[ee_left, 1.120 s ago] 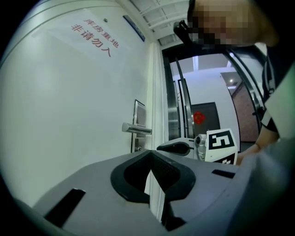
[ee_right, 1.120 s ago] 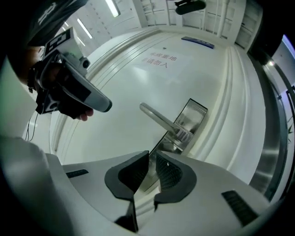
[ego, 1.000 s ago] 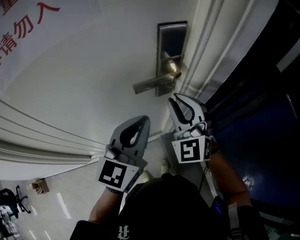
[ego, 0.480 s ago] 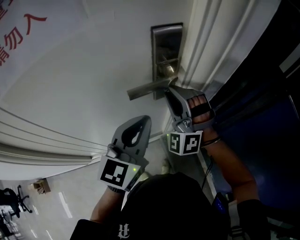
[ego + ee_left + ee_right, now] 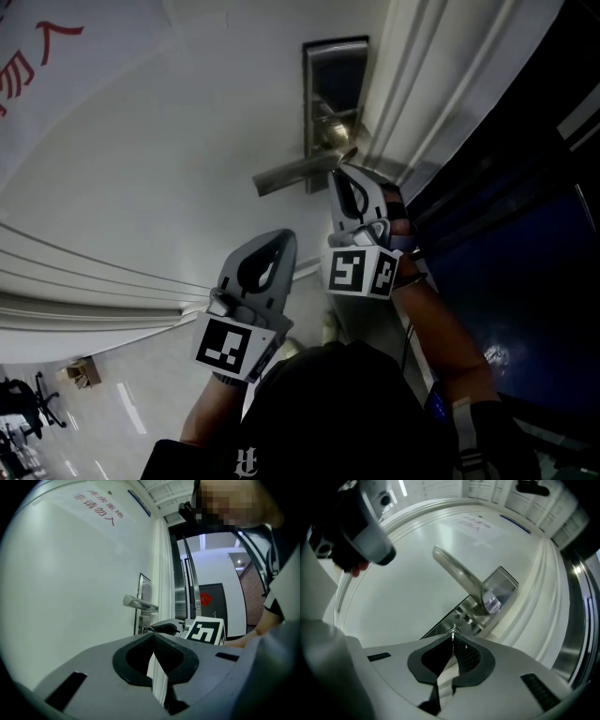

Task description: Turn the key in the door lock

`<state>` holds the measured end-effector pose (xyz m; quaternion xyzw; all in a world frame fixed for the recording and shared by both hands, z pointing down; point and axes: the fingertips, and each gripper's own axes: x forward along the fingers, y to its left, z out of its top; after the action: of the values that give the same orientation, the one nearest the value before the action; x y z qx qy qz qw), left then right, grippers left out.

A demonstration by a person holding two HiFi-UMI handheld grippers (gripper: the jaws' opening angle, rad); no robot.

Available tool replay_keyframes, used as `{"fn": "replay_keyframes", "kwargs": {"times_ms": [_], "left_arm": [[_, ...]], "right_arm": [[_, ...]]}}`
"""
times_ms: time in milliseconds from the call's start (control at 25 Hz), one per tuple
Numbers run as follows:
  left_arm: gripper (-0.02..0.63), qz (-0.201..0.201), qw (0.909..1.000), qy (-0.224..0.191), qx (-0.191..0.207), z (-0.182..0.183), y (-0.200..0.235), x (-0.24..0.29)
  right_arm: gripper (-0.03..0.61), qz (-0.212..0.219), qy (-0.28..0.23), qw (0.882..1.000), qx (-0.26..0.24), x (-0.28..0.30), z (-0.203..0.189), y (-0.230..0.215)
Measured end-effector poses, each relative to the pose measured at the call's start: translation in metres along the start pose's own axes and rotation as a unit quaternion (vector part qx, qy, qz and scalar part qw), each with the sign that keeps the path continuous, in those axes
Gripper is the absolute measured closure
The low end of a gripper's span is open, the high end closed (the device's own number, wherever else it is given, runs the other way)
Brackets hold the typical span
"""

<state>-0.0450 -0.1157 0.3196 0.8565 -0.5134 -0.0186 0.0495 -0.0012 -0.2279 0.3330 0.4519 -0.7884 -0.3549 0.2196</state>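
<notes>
- left tongs [image 5: 281, 242]: tips pressed together with nothing between them; held off the white door [image 5: 169, 141], down and left of the lock.
- brushed-metal lever handle [image 5: 292, 174]: juts left from the tall steel lock plate [image 5: 335, 70]; nothing touches it.
- small silver metal key [image 5: 452, 631]: sits in the plate's keyhole beneath the lever; only a sliver of its head shows.
- right tongs [image 5: 341, 174]: closed, tips pinching the key head.
- handling (judgement): the key looks rigid, thin, smooth and light, so it may slip under torque. Grip the flat faces of the head and twist about the shaft axis.
</notes>
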Motion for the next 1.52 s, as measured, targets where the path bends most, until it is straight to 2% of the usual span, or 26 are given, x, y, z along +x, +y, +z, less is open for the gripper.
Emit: {"fn": "replay_keyframes", "kwargs": {"times_ms": [120,240,360,520,600,680,840,1040,1200,1240,1400,1520], "left_arm": [[0.607,-0.003,1.0,-0.001,0.004,0.002,-0.002,-0.001],[0.607,-0.006,1.0,-0.002,0.008,0.002,-0.005,-0.001],[0.607,-0.007,0.9999,-0.002,0.011,0.003,-0.006,-0.003],[0.607,-0.005,0.9999,-0.001,0.011,0.003,-0.006,-0.005],[0.607,-0.005,0.9999,-0.003,0.012,0.004,-0.006,-0.005],[0.606,-0.004,0.9999,-0.004,0.013,0.005,-0.006,-0.006],[0.607,-0.003,0.9999,-0.005,0.013,0.006,-0.006,-0.008],[0.607,-0.001,0.9999,-0.003,0.014,0.005,-0.005,-0.009],[0.607,-0.001,0.9999,-0.003,0.014,0.005,-0.006,-0.01],[0.607,-0.001,0.9999,-0.003,0.014,0.005,-0.006,-0.01],[0.606,-0.002,0.9999,-0.003,0.013,0.005,-0.006,-0.011],[0.606,-0.002,0.9999,-0.004,0.013,0.005,-0.007,-0.011]], "right_arm": [[0.557,0.011,0.001,0.994,0.111,0.0,0.0,-0.003],[0.557,0.023,-0.001,0.98,0.196,0.001,0.0,-0.004],[0.557,0.031,-0.001,0.968,0.247,0.001,-0.001,-0.005],[0.556,0.04,-0.003,0.956,0.291,0.001,-0.003,-0.005],[0.555,0.053,-0.007,0.938,0.344,0.001,-0.006,-0.006],[0.555,0.076,-0.011,0.904,0.422,0.001,-0.008,-0.007],[0.555,0.115,-0.011,0.82,0.56,0.002,-0.011,-0.006],[0.555,0.145,-0.013,0.721,0.677,0.002,-0.014,-0.006],[0.555,0.167,-0.025,0.628,0.76,0.003,-0.015,-0.008],[0.555,0.169,-0.024,0.609,0.775,0.003,-0.016,-0.007],[0.554,0.175,-0.011,0.551,0.816,0.001,-0.024,-0.004],[0.551,0.191,-0.022,0.5,0.845,0.002,-0.023,-0.004]]}}
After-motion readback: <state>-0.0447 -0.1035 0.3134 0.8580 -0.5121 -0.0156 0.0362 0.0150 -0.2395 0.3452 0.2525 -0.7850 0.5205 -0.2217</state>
